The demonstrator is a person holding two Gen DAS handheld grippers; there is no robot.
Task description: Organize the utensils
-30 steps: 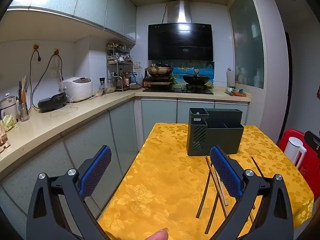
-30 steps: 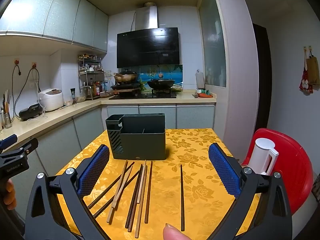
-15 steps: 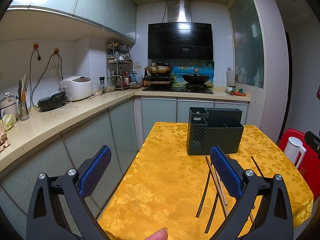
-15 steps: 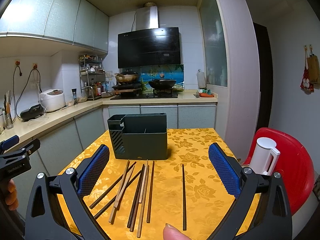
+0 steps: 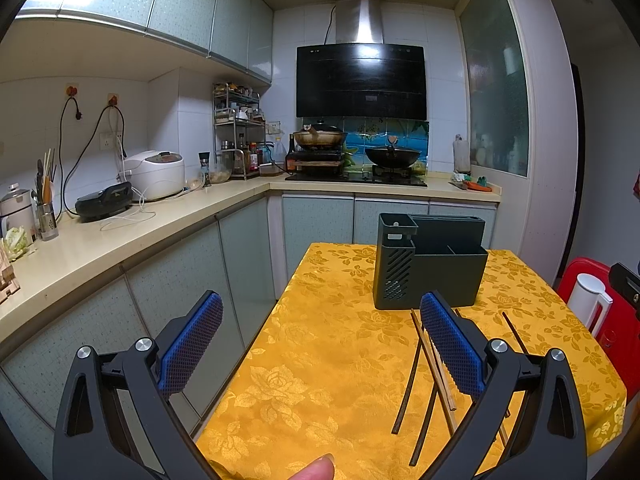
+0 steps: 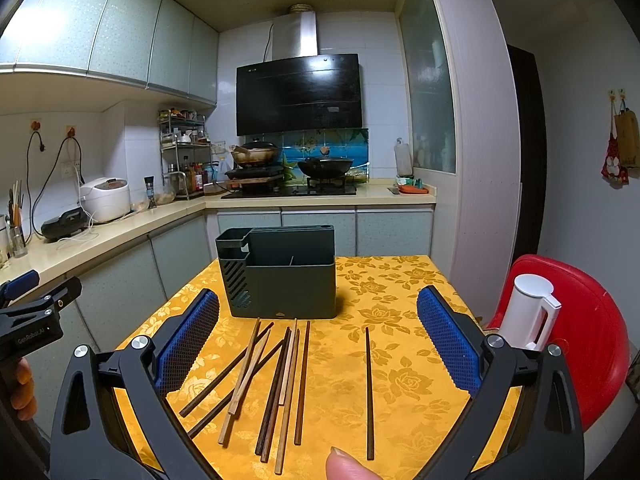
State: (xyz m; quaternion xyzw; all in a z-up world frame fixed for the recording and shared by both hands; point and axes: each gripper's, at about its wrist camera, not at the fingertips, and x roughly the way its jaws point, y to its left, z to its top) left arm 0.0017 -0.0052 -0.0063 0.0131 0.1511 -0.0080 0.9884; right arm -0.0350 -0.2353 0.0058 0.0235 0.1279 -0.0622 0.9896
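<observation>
Several chopsticks [image 6: 276, 380], dark and light wood, lie fanned out on the yellow tablecloth [image 6: 400, 392], one dark stick [image 6: 369, 392] apart at the right. Behind them stands a dark grey utensil holder [image 6: 280, 280] with compartments. My right gripper [image 6: 318, 336] hovers open above the sticks with nothing between its blue pads. In the left wrist view my left gripper [image 5: 318, 340] is open over the table's left part; the holder [image 5: 430, 266] and some chopsticks [image 5: 434, 364] show partly behind its right finger. The left gripper [image 6: 28, 312] also shows at the right wrist view's left edge.
A red chair [image 6: 588, 328] carrying a white kettle [image 6: 526, 312] stands right of the table. A kitchen counter [image 5: 100, 240] with a rice cooker [image 5: 156, 174] and cabinets runs along the left; a stove with pans [image 5: 356, 152] is at the back.
Both views have shifted only slightly; the right gripper has drifted a little left. Both grippers stay open and nothing on the table has moved.
</observation>
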